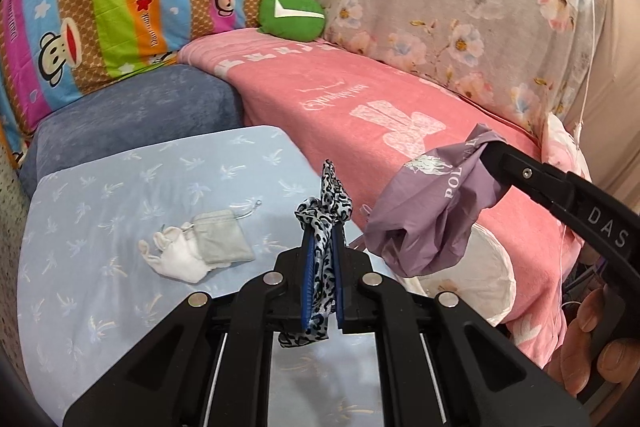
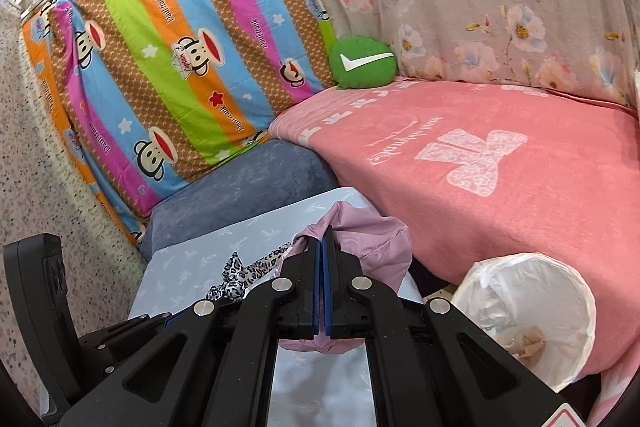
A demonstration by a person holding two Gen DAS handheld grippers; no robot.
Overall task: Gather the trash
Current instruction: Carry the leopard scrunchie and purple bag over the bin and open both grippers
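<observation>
Left gripper (image 1: 322,239) clamped on leopard-print cloth (image 1: 325,203), right gripper (image 2: 322,247) on purple bag (image 1: 432,211), both over blue table (image 1: 120,211); lined bin (image 2: 532,303) right, pouches (image 1: 200,247) left.

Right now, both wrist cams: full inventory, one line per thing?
leopard-print strip: 1, black and white, clamped in left gripper
purple bag: 1, lilac, held by right gripper
grey pouch: 1, grey, on blue sheet
white cloth: 1, white, touching the pouch
bin: 1, white liner, beside pink blanket, scraps inside
green cushion: 1, green, back corner
pink blanket: 1, on sofa
left gripper: shut
right gripper: shut
</observation>
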